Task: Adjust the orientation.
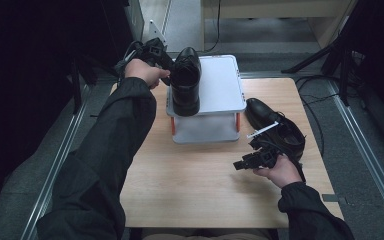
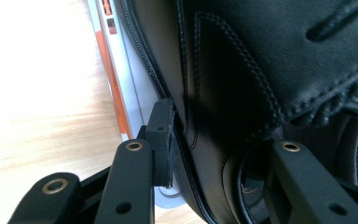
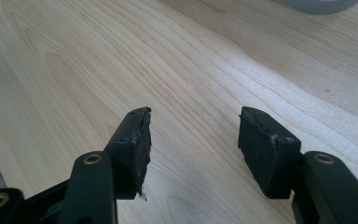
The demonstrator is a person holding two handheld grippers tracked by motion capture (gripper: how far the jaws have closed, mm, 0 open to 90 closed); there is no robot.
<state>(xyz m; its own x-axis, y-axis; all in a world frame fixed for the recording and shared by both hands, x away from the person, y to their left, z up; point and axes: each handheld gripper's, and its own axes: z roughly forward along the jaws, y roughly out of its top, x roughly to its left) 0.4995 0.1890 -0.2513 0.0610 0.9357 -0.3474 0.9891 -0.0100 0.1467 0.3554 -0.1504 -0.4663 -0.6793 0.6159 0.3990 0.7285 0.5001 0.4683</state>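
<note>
Left hand-held gripper (image 1: 166, 62) part-open, jaws straddling collar wall of black shoe (image 1: 186, 80). Shoe sits on white stand (image 1: 220, 85), left edge. Suggest: open wider, back out straight, don't drag shoe off. Right hand-held gripper (image 3: 193, 135) wide, empty, over bench (image 1: 190, 185) near second shoe (image 1: 275, 130).
</note>
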